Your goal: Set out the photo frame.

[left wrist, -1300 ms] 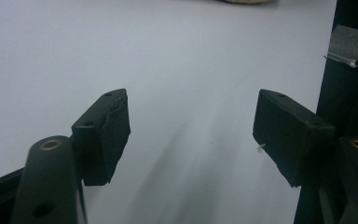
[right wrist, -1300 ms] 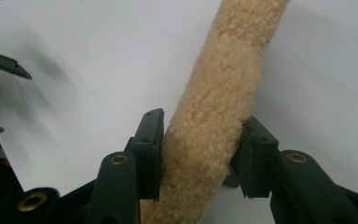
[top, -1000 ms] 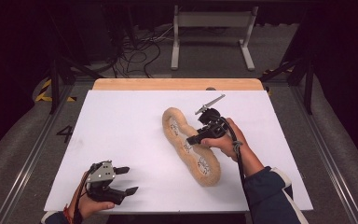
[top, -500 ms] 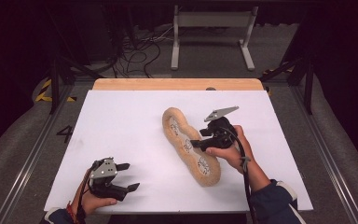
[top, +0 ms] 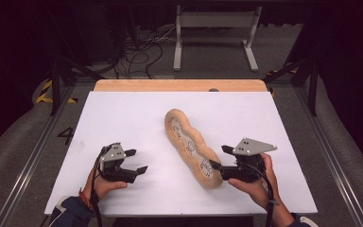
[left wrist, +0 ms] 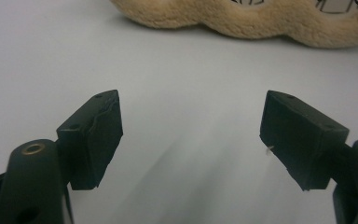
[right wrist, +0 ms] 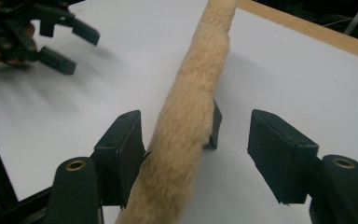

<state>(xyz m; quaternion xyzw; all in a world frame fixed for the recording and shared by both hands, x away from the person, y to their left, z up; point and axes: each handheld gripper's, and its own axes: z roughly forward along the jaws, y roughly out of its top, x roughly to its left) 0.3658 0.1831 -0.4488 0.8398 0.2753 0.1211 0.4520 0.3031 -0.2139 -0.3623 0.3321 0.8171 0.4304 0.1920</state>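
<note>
A long tan plush piece (top: 189, 144) with a white, drawn-on middle lies slantwise on the white sheet (top: 123, 118). My right gripper (top: 218, 157) is at its near end. In the right gripper view the jaws (right wrist: 198, 140) straddle the fuzzy rim (right wrist: 191, 116), which rests against the left jaw with a gap to the right one; they have just been opening. My left gripper (top: 139, 160) hovers open and empty left of the plush. Its jaws (left wrist: 191, 135) stand wide apart over bare sheet, with the plush (left wrist: 242, 21) farther off.
The sheet covers a wooden board whose far edge (top: 179, 85) shows. Beyond it are a metal stand (top: 215, 28) and cables (top: 137, 52) on the dark floor. Metal rails run along both sides of the table. The left gripper (right wrist: 70, 46) shows far off in the right gripper view.
My right hand has slid from the plush's middle to its near end and its jaws have widened. My left hand has shifted a little right and farther onto the sheet.
</note>
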